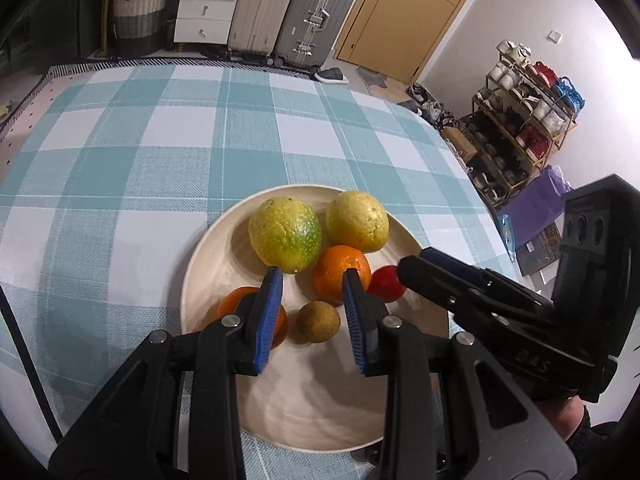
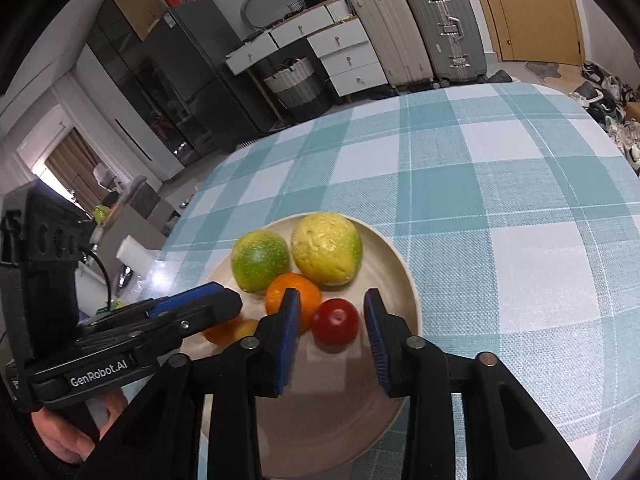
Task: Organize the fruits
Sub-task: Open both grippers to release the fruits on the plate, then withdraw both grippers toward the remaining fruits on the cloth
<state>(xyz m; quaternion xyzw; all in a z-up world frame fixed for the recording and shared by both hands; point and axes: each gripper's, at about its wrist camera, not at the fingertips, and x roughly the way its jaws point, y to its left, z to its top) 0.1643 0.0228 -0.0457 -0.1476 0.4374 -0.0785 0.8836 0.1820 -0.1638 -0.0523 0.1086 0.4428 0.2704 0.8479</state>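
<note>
Cream plate (image 1: pixel 208 264) sits low and centre in both wrist views, on the checked tablecloth (image 1: pixel 160 128), with six fruits on it. Left wrist view, left to right: a half-hidden orange (image 1: pixel 236 300) behind the left pad, a small brownish round fruit (image 1: pixel 318 322) showing in the gap between the pads, a yellow-green fruit (image 1: pixel 285 235) above, a full orange (image 1: pixel 338 272) at centre, a yellow fruit (image 1: pixel 357 221) upper right of it, and a red fruit (image 1: pixel 386 283) at the right rim. Left gripper (image 1: pixel 312 280) has its jaws apart and nothing pinched; the brown fruit lies beyond and below the tips, not touched. Right wrist view: right gripper (image 2: pixel 332 302) has its jaws spread, empty, and the red fruit (image 2: pixel 335 322) lies straight ahead in the gap, closer to the left pad, clear of both as far as I can tell. It is round, with no long axis to line up on. Judgement: the right hand is the nearer one to the red fruit, which is already on the plate, so I read this as a let-go, not a pickup. No fruit is left on the visible cloth.
</note>
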